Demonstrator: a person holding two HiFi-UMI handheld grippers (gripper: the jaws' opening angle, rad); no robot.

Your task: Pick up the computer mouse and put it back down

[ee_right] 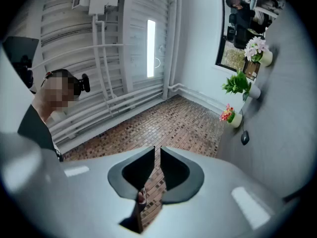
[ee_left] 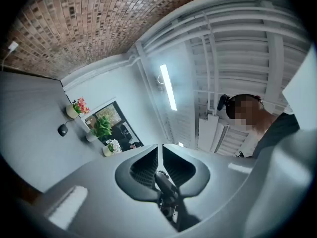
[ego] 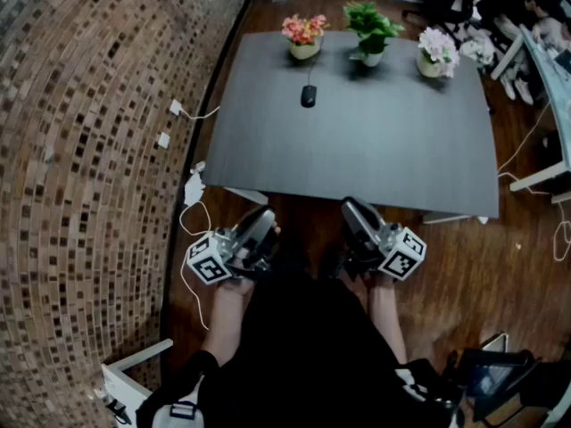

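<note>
The black computer mouse (ego: 308,95) lies on the grey table (ego: 357,150) near its far edge, its cable running back toward the pots. It shows small in the left gripper view (ee_left: 62,130) and in the right gripper view (ee_right: 244,138). My left gripper (ego: 265,214) and right gripper (ego: 350,205) are held close to my body, short of the table's near edge and far from the mouse. Both point upward and inward. The left gripper (ee_left: 160,150) is shut with nothing between its jaws. The right gripper (ee_right: 156,152) is likewise shut and empty.
Three flower pots stand along the table's far edge: pink-orange (ego: 304,36), green (ego: 370,32), pale pink (ego: 436,53). A brick wall (ego: 80,150) rises on the left, with white plugs and cables (ego: 192,185) on the floor. Desks and chairs (ego: 535,43) stand at right.
</note>
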